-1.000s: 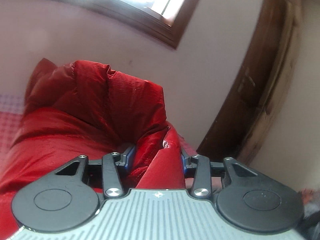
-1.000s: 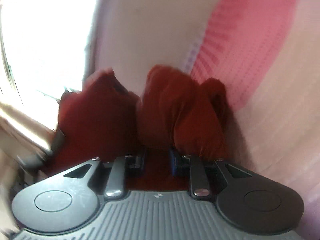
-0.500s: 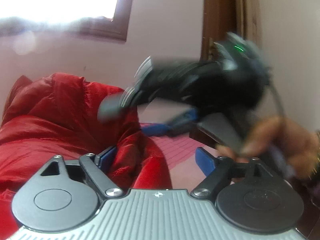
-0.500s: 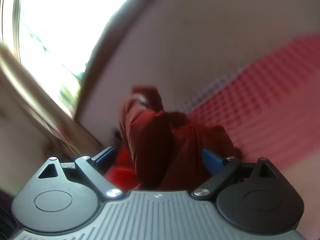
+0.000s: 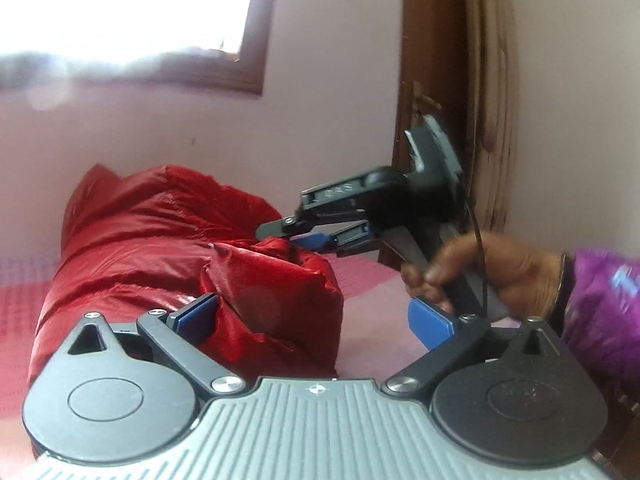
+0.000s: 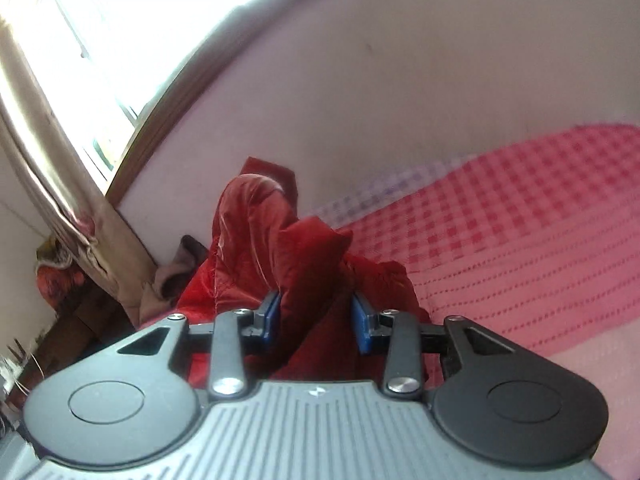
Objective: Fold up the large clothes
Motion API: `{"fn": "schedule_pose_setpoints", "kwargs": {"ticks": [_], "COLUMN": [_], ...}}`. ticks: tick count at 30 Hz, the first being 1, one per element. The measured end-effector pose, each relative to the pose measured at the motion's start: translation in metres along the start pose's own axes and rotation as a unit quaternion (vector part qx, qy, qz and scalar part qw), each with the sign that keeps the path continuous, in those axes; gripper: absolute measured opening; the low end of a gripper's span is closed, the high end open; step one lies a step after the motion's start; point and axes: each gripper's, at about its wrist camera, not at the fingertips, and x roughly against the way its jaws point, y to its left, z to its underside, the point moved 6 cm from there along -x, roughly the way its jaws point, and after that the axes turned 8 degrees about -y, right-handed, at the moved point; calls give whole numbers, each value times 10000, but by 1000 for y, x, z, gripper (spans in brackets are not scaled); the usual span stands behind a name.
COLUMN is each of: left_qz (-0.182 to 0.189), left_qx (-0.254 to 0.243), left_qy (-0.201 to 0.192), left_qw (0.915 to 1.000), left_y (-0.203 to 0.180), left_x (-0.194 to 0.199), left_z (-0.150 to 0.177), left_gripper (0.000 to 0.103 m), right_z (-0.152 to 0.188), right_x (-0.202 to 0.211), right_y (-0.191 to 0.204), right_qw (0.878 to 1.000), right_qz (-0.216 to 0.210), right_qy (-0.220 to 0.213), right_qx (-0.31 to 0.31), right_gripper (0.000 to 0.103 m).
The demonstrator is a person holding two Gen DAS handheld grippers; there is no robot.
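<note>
Left wrist view, nearest: my left gripper (image 5: 312,316) stands with its jaws wide and opening; its blue pads (image 5: 430,326) press on nothing. The red puffy jacket (image 5: 168,248) bulges between them on the left side, its rolled end brushing the left pad, while the right pad is well clear of the cloth.

Beyond it, my right hand (image 5: 480,276) holds the right gripper (image 5: 310,242), which comes in from the right with its tips at the top of that rolled end.

Right wrist view, nearest: the right gripper (image 6: 316,318) has its jaws closing, with a ridge of the jacket (image 6: 280,248) standing up between the pads; the cloth fills the gap, but I cannot tell whether the pads press on it yet.

Farther off, the jacket lies as a bunched mound on the pink checked bedspread (image 6: 520,220), against the pale wall (image 5: 328,112) below the window (image 5: 120,4).

I judge the step in hand to be a regrasp partway through a fold: the left lets go while the right takes a fresh hold. The garment is still lumpy, so the folding seems far from done. The next move calls for a firm pinch on the ridge with the right, then a new purchase for the left on a free edge, keeping the slippery shell from sliding out.
</note>
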Motion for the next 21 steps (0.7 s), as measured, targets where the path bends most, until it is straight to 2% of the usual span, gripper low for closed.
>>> {"fn": "schedule_pose_setpoints", "kwargs": {"ticks": [4, 6, 8, 10, 13, 15, 17, 19, 21], "left_qz": [90, 160, 243, 387, 580, 689, 709, 774, 866], "left_qx": [-289, -594, -864, -959, -1090, -1479, -1817, -1779, -1653], "left_qy": [-49, -59, -50, 87, 141, 183, 275, 354, 410], "left_qw": [9995, 9981, 9960, 9946, 9922, 9864, 9804, 9804, 9816], "left_y": [-11, -22, -30, -32, -32, -39, -39, -32, -30], "left_x": [-8, -18, -30, -44, -51, -53, -60, -58, -62], "left_z": [3, 6, 12, 22, 35, 44, 52, 59, 59], "left_gripper": [98, 101, 101, 101, 101, 101, 101, 101, 101], "right_z": [-2, -6, -12, -16, -16, -11, -10, -13, -12], "right_x": [1, 3, 7, 6, -9, -23, -30, -27, -23], "right_y": [-8, -9, -7, -2, 11, 20, 26, 27, 18], "right_qw": [9994, 9991, 9988, 9989, 9996, 9965, 9917, 9900, 9879], "right_qz": [-55, -99, -123, -179, 64, 316, 453, 457, 544], "right_qy": [45, 82, 43, 87, 272, 463, 517, 371, 297], "right_qx": [-342, -402, -469, -424, 30, 623, 1088, 1281, 1424], "right_gripper": [40, 50, 86, 90, 88, 60, 45, 37, 37]}}
